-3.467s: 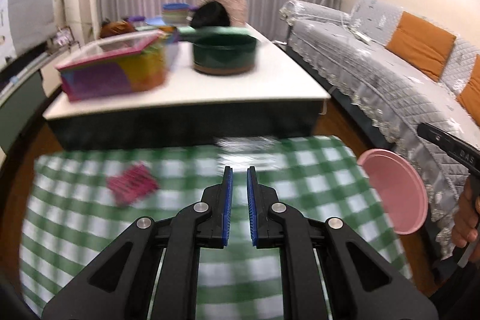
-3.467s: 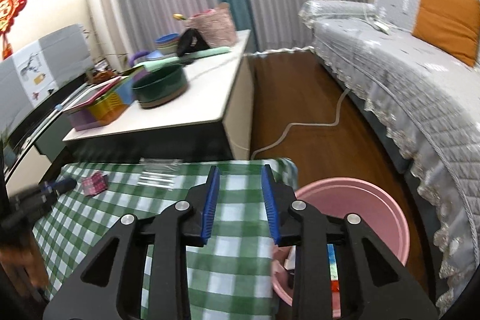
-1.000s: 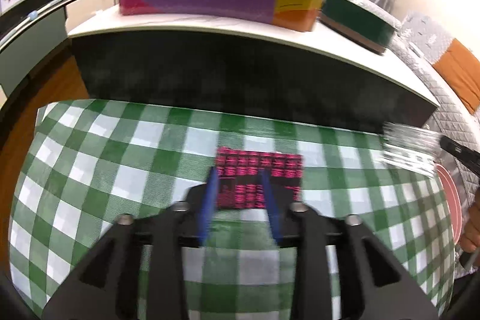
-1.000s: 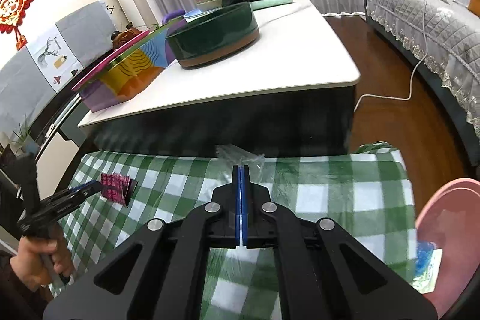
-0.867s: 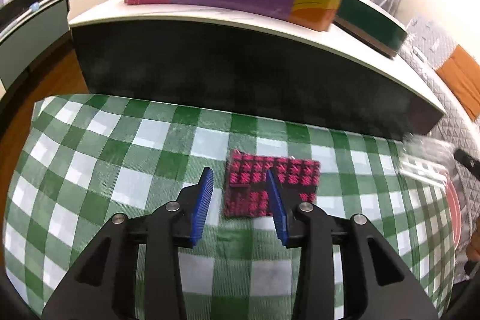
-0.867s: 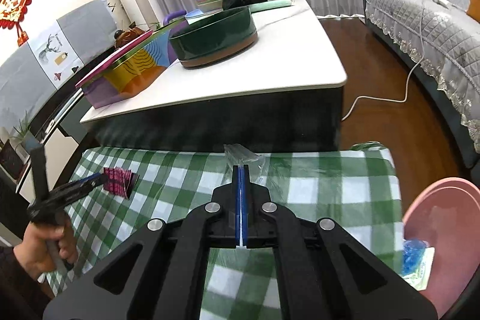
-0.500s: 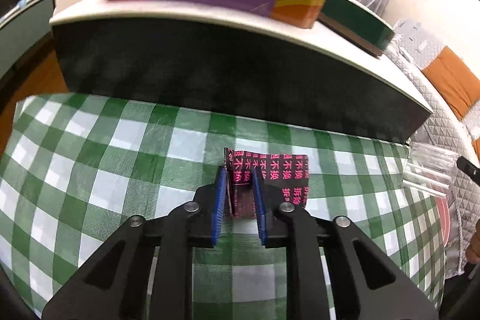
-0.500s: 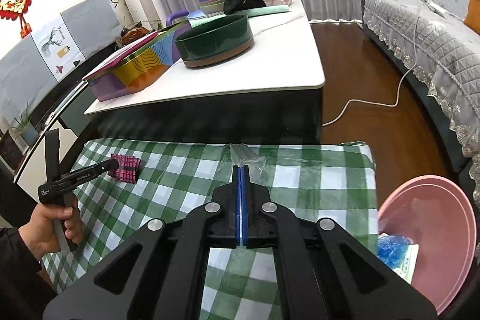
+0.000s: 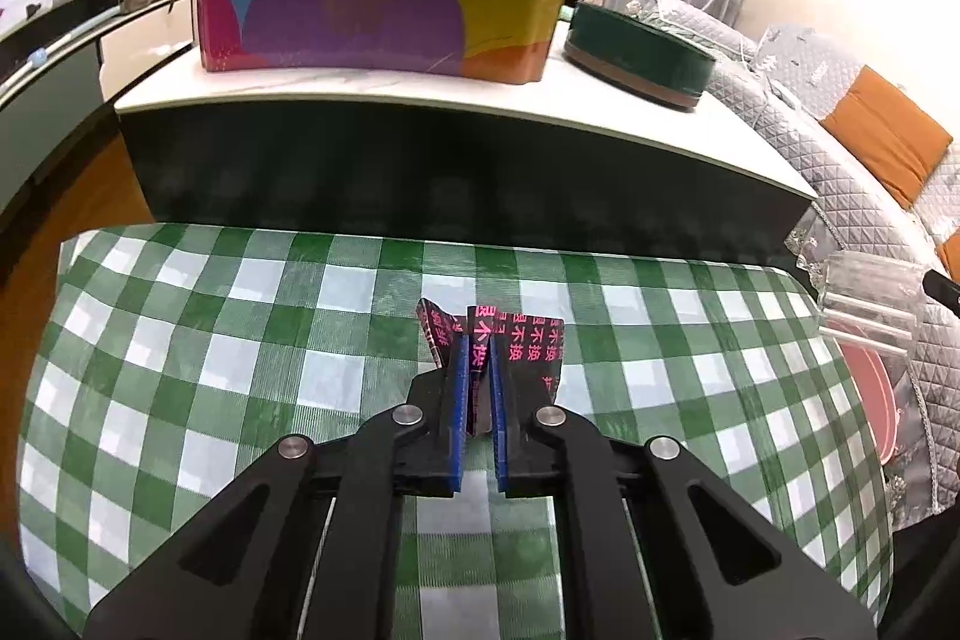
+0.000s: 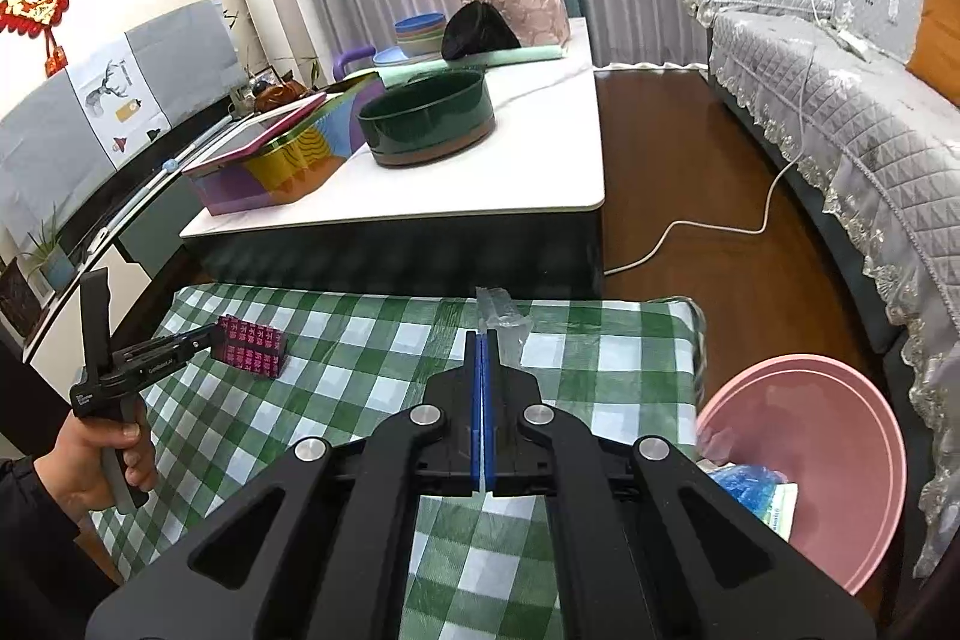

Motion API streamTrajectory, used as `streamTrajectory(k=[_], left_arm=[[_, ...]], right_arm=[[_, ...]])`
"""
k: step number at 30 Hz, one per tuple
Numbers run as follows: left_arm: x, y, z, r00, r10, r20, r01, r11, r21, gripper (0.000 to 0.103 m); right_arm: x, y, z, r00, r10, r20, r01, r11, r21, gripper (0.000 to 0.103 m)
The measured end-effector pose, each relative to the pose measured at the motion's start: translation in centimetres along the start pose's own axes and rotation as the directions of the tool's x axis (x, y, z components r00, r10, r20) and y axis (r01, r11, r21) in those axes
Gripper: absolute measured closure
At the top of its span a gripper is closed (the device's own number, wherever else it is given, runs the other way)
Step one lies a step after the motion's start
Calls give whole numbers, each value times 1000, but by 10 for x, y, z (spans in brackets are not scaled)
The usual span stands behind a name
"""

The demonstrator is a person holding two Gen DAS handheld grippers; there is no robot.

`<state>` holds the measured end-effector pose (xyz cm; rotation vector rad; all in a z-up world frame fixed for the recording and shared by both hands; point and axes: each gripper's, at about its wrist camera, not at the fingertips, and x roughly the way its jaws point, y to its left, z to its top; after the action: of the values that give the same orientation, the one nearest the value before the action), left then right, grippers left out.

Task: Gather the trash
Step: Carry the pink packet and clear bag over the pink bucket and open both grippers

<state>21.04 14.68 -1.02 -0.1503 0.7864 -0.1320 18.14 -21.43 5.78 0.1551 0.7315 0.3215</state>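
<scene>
My left gripper (image 9: 477,358) is shut on a black wrapper with pink print (image 9: 528,346) and holds it just above the green checked cloth (image 9: 240,370). The wrapper (image 10: 252,343) and left gripper (image 10: 207,337) also show in the right wrist view. My right gripper (image 10: 483,340) is shut on a clear plastic wrapper (image 10: 501,316), which also shows at the right in the left wrist view (image 9: 864,301). A pink basin (image 10: 840,460) on the floor to the right holds a blue packet (image 10: 747,481).
A white low table (image 10: 540,172) stands behind the cloth with a colourful box (image 9: 372,22) and a dark green bowl (image 10: 429,121). A grey sofa (image 10: 840,112) runs along the right. A white cable (image 10: 720,226) lies on the wood floor.
My left gripper closed on the pink-print wrapper and lifted it, crumpling it. My right gripper, shut on the clear wrapper, rose and drew back toward the pink basin.
</scene>
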Motion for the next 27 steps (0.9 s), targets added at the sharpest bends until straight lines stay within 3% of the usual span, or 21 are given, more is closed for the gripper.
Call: streamTrajectory(k=[12,27], left_arm=[[-36,-32,-7,998,-45,52,41,997,71,96],[-72,-120,-3,987,-115,109,95,980,174,96]], right_arm=[[-55,-16,-12,999,-32,38,32,999,-9,103],[-122,-73,-14,990,-71,118,67,997,35,103]])
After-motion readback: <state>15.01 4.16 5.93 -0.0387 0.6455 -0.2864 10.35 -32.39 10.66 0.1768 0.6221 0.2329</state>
